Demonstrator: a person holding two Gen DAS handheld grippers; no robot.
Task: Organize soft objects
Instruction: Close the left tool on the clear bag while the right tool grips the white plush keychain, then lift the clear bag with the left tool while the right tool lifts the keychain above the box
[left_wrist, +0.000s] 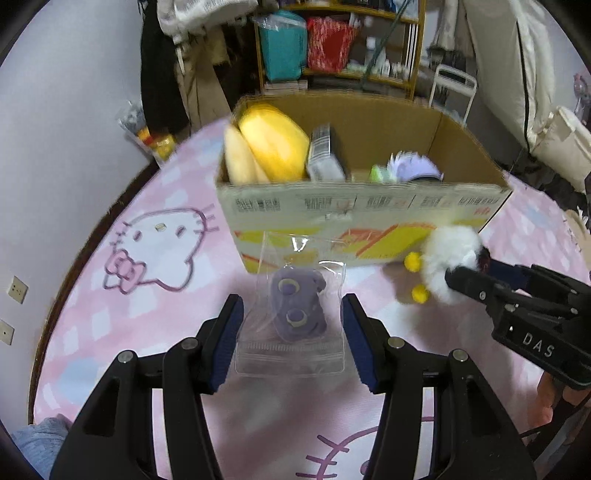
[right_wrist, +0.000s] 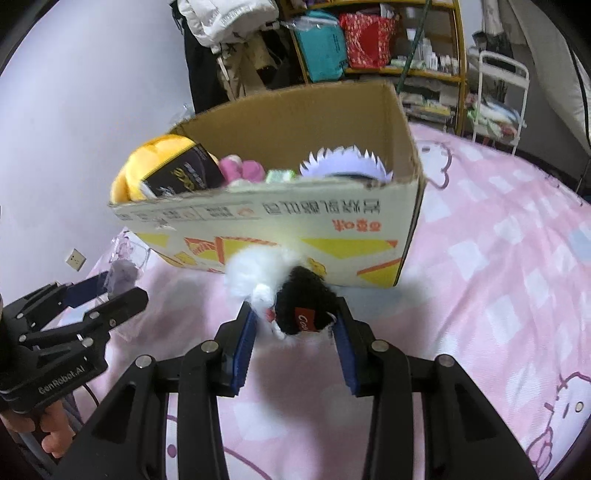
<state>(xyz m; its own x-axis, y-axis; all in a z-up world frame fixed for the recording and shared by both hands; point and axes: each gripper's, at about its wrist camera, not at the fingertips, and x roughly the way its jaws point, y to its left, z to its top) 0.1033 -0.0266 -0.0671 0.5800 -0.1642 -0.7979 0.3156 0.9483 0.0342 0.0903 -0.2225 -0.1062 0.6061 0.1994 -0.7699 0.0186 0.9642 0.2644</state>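
A small purple plush (left_wrist: 295, 306) sealed in a clear zip bag (left_wrist: 291, 354) sits between the blue pads of my left gripper (left_wrist: 291, 301), which is shut on the bag's sides just above the pink bedsheet. From the right wrist view, the same left gripper (right_wrist: 122, 286) shows at the left edge with the purple plush (right_wrist: 120, 273) in it. My right gripper (right_wrist: 293, 304) is shut on a fluffy black-and-white plush toy (right_wrist: 295, 302) in front of the cardboard box (right_wrist: 295, 221). The left wrist view shows that toy (left_wrist: 448, 254) with yellow feet, held by the right gripper (left_wrist: 467, 264).
The open cardboard box (left_wrist: 369, 214) stands on the bed and holds a yellow plush (left_wrist: 273, 144), a dark packet (left_wrist: 325, 155), a pink plush (right_wrist: 240, 170) and a lilac spiky item (left_wrist: 413, 168). The pink cat-print sheet (left_wrist: 147, 295) covers the bed. Shelves (left_wrist: 351, 48) and a white rack (right_wrist: 498, 92) stand behind.
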